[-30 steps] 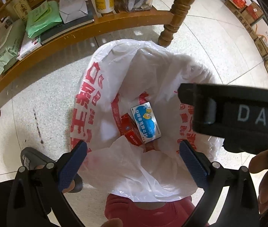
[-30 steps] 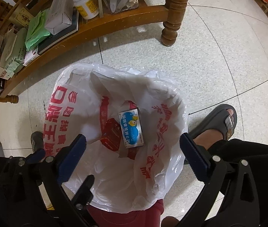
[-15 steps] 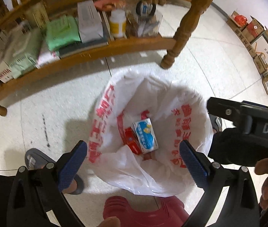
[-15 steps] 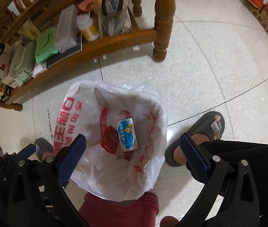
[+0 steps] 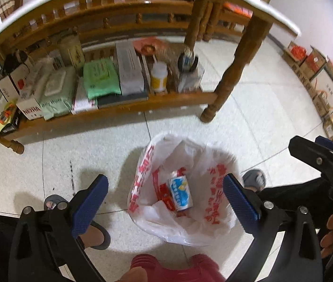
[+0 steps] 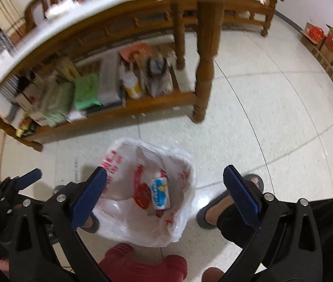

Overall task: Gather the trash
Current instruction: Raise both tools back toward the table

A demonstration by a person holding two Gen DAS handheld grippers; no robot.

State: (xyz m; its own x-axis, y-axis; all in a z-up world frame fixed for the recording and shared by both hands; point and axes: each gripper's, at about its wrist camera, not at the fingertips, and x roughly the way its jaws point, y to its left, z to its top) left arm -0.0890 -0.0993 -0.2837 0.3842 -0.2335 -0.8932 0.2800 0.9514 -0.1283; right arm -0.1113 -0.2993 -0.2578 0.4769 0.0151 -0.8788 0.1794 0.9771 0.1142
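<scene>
speckled tile floor (image 5: 272, 117) | crinkled plastic bag (image 5: 213, 211) | both tongs (image 5: 164, 202) (image 6: 165, 199) agape

Pale speckled tile floor (image 5: 255, 108) with thin dark joints. Directly below and ahead of the grippers, a white plastic bag (image 5: 215, 213) with red print sits on it. Farther ahead stands a wooden table (image 6: 204, 75); far right, cardboard boxes (image 5: 317, 70) line the wall.

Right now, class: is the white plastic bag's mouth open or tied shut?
Open: the white plastic bag gapes upward, showing the blue-and-white box and red box inside.
</scene>
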